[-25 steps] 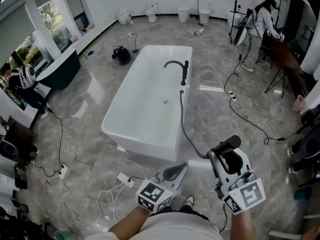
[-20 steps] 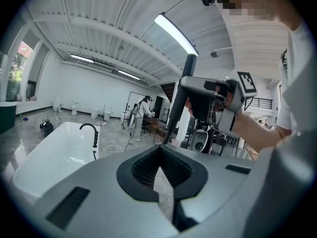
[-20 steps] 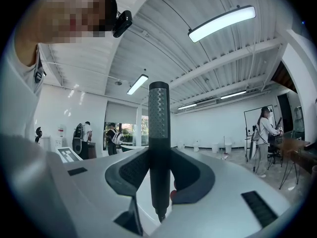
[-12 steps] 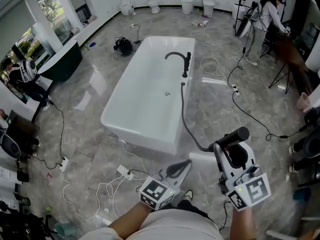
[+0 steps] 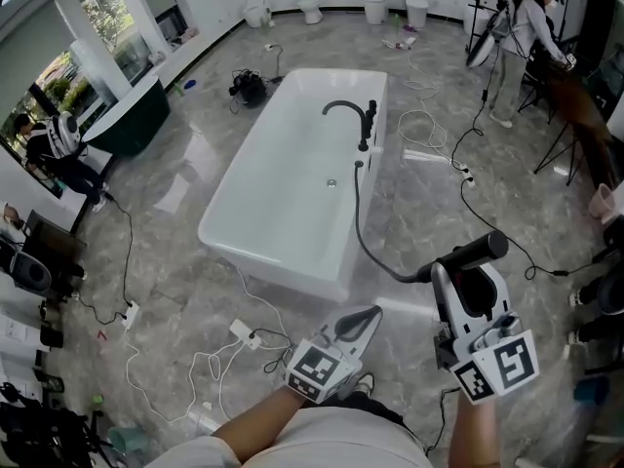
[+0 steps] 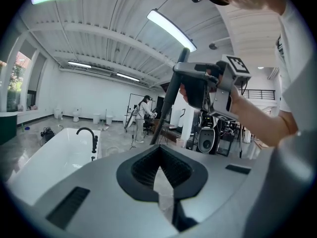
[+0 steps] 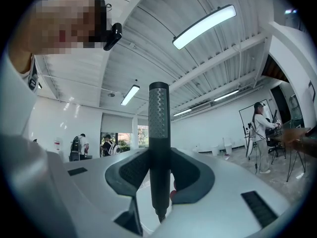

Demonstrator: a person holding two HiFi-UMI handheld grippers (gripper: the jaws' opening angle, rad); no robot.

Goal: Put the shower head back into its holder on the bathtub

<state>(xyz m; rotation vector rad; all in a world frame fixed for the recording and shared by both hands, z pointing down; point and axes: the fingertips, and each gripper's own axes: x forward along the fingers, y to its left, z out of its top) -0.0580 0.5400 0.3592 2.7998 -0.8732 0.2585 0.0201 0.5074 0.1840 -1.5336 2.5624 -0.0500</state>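
A white bathtub [image 5: 283,188] stands mid-floor with a black curved faucet and holder post [image 5: 363,125] on its right rim. From there a dark hose [image 5: 363,224] runs across the floor to a black stick-shaped shower head [image 5: 475,253]. My right gripper [image 5: 466,269] is shut on that shower head, which stands upright between its pads [image 7: 158,148]. My left gripper [image 5: 370,315] is shut and empty, low beside the right one, short of the tub's near end. In the left gripper view, its jaws [image 6: 159,165] meet, with the tub [image 6: 47,160] ahead at left.
White cables and a power strip [image 5: 244,339] lie on the grey tiles near the tub's close end. Another person [image 5: 531,27] works by tripods at the back right. A dark green tub [image 5: 127,125] stands at left, and toilets [image 5: 312,3] line the far wall.
Both grippers have shifted forward and to the right in the head view, the right one still carrying the shower head. The hose trails along behind it.
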